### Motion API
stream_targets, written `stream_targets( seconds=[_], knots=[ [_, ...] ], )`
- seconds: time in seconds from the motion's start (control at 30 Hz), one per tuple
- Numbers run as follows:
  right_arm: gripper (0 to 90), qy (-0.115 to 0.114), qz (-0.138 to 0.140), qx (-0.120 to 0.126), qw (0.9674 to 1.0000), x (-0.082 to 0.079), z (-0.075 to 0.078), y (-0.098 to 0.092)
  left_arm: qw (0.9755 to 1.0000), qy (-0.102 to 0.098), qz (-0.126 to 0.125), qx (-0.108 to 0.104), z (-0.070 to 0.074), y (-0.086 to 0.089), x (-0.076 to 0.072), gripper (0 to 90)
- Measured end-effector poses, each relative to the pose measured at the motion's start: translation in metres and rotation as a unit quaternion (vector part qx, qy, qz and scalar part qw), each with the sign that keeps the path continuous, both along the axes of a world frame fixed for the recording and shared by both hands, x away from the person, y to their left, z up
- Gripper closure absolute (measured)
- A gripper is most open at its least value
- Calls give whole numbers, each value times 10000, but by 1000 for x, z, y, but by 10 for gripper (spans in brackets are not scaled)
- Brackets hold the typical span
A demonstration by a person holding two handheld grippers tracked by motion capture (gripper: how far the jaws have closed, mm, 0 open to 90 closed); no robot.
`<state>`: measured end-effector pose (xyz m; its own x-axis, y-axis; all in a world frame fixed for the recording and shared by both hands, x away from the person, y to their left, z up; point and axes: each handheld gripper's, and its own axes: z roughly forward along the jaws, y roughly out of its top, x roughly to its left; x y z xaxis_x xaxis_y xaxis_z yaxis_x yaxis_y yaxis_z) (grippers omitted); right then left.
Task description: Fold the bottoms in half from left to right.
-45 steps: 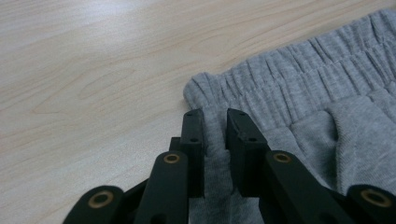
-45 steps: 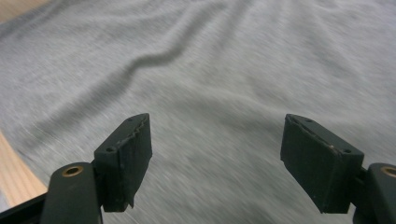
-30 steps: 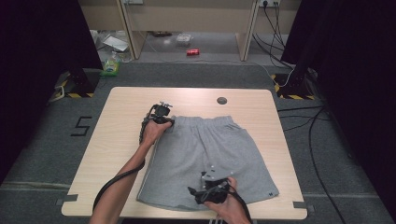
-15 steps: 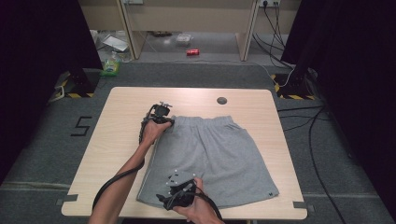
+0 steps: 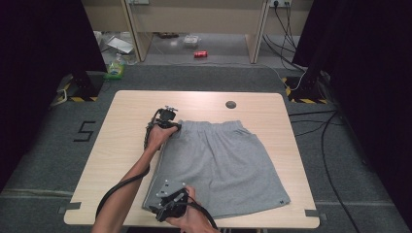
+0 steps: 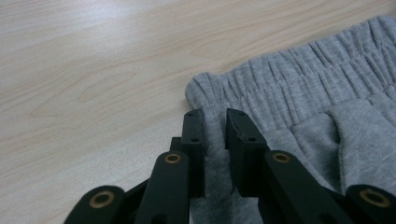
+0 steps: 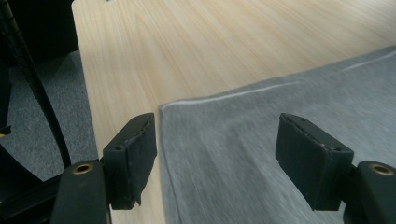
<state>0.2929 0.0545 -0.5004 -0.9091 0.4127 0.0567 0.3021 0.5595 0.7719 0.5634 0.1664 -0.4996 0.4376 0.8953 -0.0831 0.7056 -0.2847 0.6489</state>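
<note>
Grey shorts (image 5: pixel 218 160) lie flat on the wooden table (image 5: pixel 126 141), waistband at the far side. My left gripper (image 5: pixel 175 125) sits at the waistband's left corner, shut on a pinched fold of the grey fabric (image 6: pixel 303 102) between its jaws (image 6: pixel 215 121). My right gripper (image 5: pixel 158 208) hovers at the near-left hem corner and points left. Its jaws (image 7: pixel 217 135) stand wide apart and have just been closing a little. The hem corner (image 7: pixel 261 121) lies beneath and between them, and the pads do not press on it.
A dark round grommet (image 5: pixel 231 104) sits in the tabletop beyond the shorts. The table's left edge (image 7: pixel 81 70) is close to the right gripper. On the floor beyond are a red can (image 5: pixel 200 54), a green bottle (image 5: pixel 115 68) and cables (image 5: pixel 311 126).
My right gripper has slid left along the near hem, from about the middle of the shorts to their near-left corner. The left gripper has stayed at the waistband.
</note>
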Motion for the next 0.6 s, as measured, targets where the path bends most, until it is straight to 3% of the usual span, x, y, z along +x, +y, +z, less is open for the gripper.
stream_targets(
  seconds=[0.27,0.6],
  knots=[
    [324,29,132,-80,9999,-2,-5,18,9999,57,-54,90,2,-1,2,771],
    [355,120,242,-209,9994,-4,-11,35,9999,104,-46,29,2,0,3,770]
  ],
)
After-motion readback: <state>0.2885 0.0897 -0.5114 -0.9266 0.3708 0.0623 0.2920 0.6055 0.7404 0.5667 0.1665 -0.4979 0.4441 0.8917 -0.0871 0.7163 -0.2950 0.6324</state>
